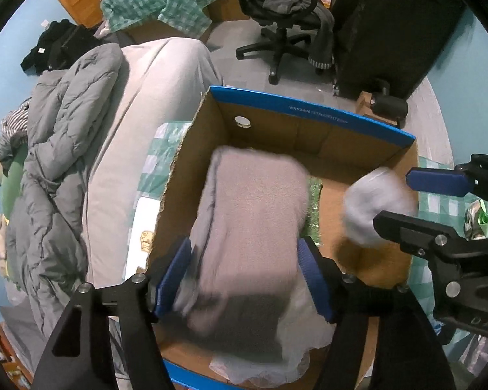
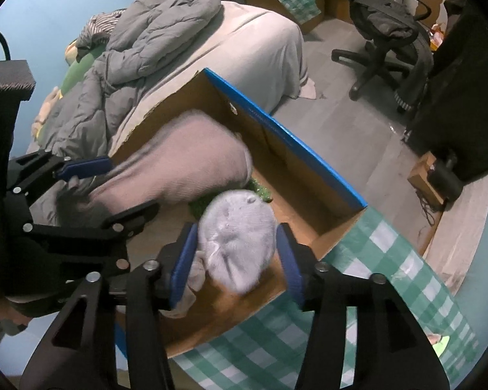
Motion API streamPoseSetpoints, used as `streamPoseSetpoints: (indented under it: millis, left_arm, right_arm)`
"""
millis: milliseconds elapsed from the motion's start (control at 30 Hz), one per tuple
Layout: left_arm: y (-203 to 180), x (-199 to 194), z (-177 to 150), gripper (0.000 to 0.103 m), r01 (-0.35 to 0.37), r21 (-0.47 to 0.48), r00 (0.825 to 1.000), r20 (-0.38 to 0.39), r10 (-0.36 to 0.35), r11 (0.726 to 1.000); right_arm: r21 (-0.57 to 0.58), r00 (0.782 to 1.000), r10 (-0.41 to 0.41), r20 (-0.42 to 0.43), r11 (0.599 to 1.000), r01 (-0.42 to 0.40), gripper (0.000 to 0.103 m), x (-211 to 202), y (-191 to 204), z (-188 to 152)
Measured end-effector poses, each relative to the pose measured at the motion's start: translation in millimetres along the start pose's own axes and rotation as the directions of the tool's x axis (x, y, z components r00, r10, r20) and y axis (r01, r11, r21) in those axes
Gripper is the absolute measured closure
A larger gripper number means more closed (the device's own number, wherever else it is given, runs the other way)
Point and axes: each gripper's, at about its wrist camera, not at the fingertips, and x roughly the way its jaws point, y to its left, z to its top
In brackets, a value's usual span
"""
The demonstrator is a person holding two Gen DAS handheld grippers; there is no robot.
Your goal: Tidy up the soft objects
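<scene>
An open cardboard box with blue rims sits on a green checked cloth; it also shows in the right wrist view. A folded pinkish-grey fleece lies in its left half, blurred, between the wide-open fingers of my left gripper. The fleece also shows in the right wrist view. A light grey fuzzy bundle sits between the open fingers of my right gripper, over the box's right half, blurred. It also shows in the left wrist view. A green item lies under the fleece.
A bed with a grey puffy duvet stands left of the box. A black office chair draped with clothes and a dark cabinet stand beyond. The green checked cloth spreads under and right of the box.
</scene>
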Motion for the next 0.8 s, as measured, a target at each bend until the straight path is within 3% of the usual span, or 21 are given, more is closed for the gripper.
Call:
streamPoseSetpoints:
  millis: [100,500,800]
  left_arm:
    - [2,-6,-1,0.031,-0.009,-0.008,1.000,0.008,0.010,1.000]
    - [-3,-48,-11,0.025,0.018,-0.059,0.998,0.064,-0.014,0.998]
    - [-31,-71,-27,0.024,0.043,-0.032,0.996,0.077,-0.041,0.999]
  right_arm:
    - [0.011,1.000,0.003,0.010,1.000,-0.003,0.041,-4,-3,-1]
    - [0.029,0.998,-0.002,0.057,1.000,0.001,0.037,-36,-19,-14]
    - [0.047,0.996,-0.025,0.081,0.999,0.021,0.037,-62,-39,-41]
